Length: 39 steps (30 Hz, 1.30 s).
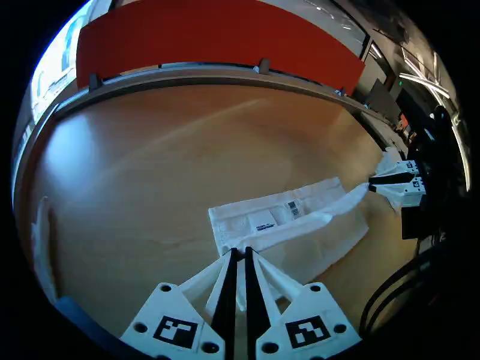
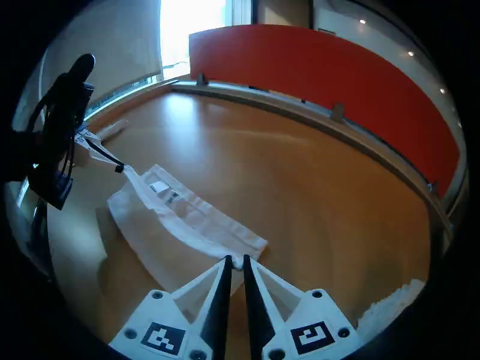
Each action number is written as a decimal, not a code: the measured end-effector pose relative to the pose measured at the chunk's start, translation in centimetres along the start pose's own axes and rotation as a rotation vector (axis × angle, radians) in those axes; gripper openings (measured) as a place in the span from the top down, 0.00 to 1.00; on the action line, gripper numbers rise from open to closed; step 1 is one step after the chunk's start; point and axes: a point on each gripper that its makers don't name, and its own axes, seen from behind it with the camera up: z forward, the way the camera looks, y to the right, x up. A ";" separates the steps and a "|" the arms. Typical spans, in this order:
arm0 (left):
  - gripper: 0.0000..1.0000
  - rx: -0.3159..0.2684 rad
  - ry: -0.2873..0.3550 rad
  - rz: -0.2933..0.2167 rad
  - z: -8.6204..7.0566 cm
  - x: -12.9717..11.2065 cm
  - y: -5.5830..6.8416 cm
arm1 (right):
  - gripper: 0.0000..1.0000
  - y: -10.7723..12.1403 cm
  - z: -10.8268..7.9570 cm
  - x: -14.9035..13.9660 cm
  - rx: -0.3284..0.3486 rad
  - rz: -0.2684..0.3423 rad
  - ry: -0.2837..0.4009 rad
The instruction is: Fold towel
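Right now the wooden table (image 1: 150, 168) has wide bare room out to its far edge under the red panel (image 1: 210, 36). The white towel (image 1: 324, 240) lies toward the near edge, one long edge lifted. The left gripper (image 1: 239, 255) and right gripper (image 2: 236, 261), each nearly closed, pinch that edge's opposite corners.

The towel (image 1: 288, 222) lies on the desk (image 1: 180, 156), toward its near side. One end of the towel sits between the left tongs (image 1: 240, 255) and the opposite end between the right tongs (image 2: 236, 261). A partition (image 1: 216, 36) stands behind the desk's far edge.
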 end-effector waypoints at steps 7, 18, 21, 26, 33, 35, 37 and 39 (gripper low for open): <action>0.91 0.009 -0.008 -0.041 1.7 0.1 -0.9 | 0.85 0.6 1.4 -0.2 -0.020 0.000 -0.008; 0.47 0.045 -0.003 -0.057 2.4 0.5 -1.9 | 0.45 0.7 2.0 -0.2 -0.038 -0.004 -0.004; 0.30 0.058 -0.002 -0.043 2.2 0.5 -2.1 | 0.36 0.6 1.9 -0.2 -0.037 -0.006 -0.003; 0.16 0.068 0.005 -0.033 1.8 0.6 -2.2 | 0.31 0.7 1.6 0.0 -0.043 0.005 0.011; 0.13 0.075 0.016 -0.034 0.9 0.5 -2.2 | 0.20 0.5 0.5 0.2 -0.046 0.002 0.023; 0.13 0.081 0.021 -0.029 0.5 0.4 -2.2 | 0.20 0.3 0.1 0.1 -0.047 -0.003 0.026; 0.13 0.087 0.024 -0.028 0.1 0.2 -2.2 | 0.20 0.1 -0.3 -0.1 -0.047 -0.006 0.028; 0.13 0.094 0.026 -0.029 -0.4 -0.1 -2.2 | 0.18 -0.1 -0.7 -0.2 -0.048 -0.007 0.030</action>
